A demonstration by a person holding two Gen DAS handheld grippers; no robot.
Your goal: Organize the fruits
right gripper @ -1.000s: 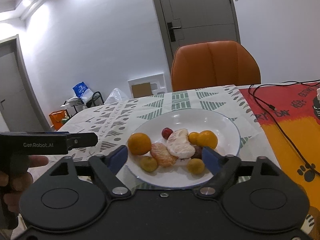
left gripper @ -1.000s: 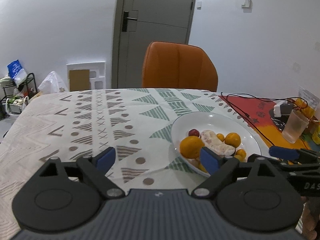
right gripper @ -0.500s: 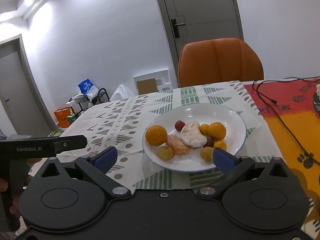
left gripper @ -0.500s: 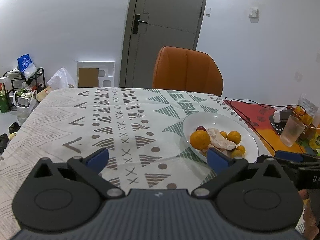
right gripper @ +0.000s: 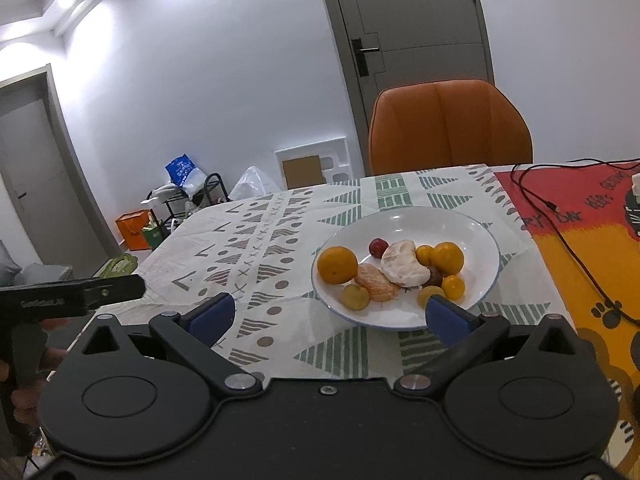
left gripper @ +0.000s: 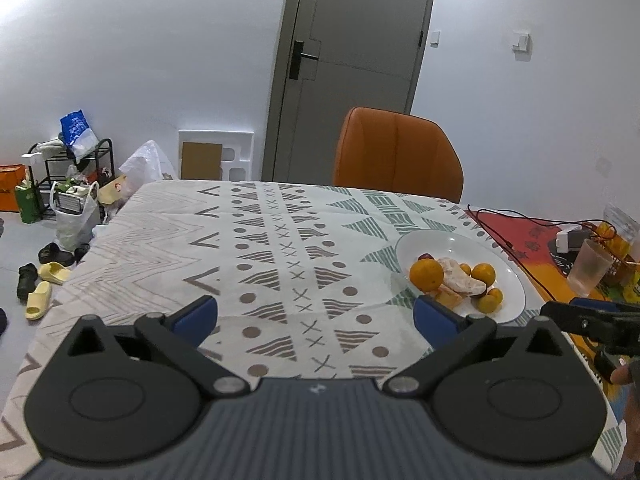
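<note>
A: White plate [right gripper: 478, 232] holding oranges, peeled segments [right gripper: 402, 266], small fruit. Dead ahead of right gripper [right gripper: 328, 314], near; jaws wide, empty.

B: Left gripper [left gripper: 316, 316] also wide, empty; plate off to its right. Right closer. Cable [right gripper: 560, 224] beside plate, not blocking.

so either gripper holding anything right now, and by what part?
Nothing held. Left gripper and right gripper are both open and empty; all fruit sits on the white plate.
</note>
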